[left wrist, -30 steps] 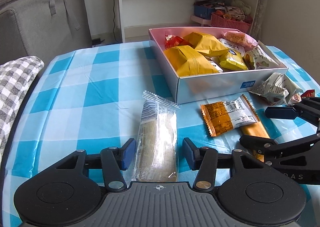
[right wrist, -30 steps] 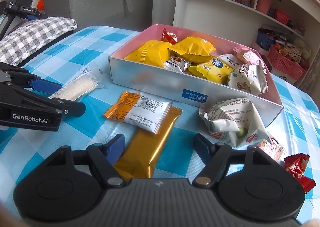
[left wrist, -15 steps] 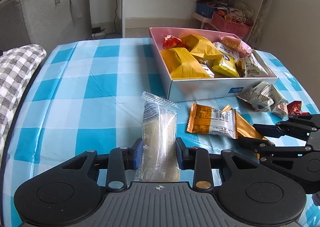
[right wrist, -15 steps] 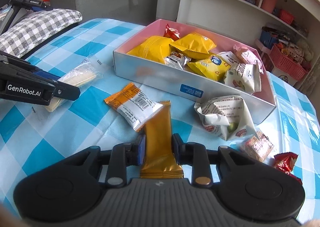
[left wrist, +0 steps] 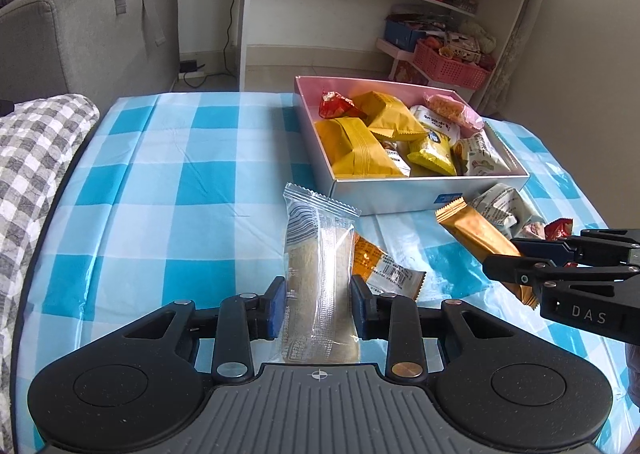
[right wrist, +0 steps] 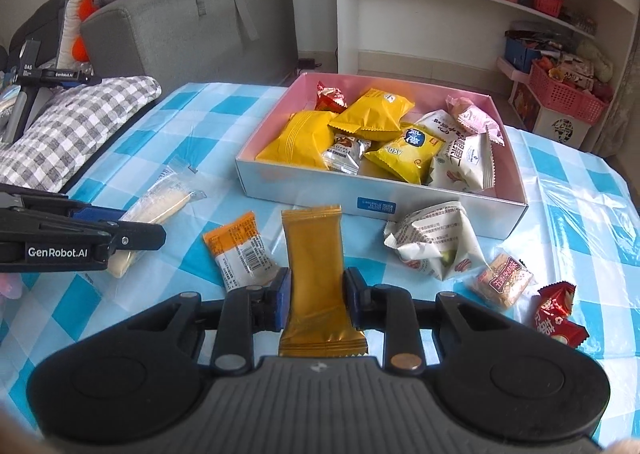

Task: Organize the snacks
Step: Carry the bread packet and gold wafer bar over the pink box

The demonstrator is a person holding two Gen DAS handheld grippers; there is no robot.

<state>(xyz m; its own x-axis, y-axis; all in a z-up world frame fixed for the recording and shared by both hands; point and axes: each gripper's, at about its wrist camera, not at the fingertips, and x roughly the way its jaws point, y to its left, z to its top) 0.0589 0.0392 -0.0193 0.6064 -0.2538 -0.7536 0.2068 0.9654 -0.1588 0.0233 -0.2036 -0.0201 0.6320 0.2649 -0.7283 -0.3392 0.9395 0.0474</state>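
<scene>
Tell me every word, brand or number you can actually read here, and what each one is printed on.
"GenRobot.AI": side of the left gripper, seen from the right wrist.
"DAS": side of the right gripper, seen from the left wrist.
"ARD": yellow packet in the box; its other print is unclear.
Blue label on the box: too small to read.
Barcode packet, crumpled white wrapper, clear-wrapped bar: print too small to read.

We see a clear-wrapped pale bar (left wrist: 320,278) and a gold bar (right wrist: 316,278) lifted lengthwise; the box (right wrist: 400,202) holds packets.
</scene>
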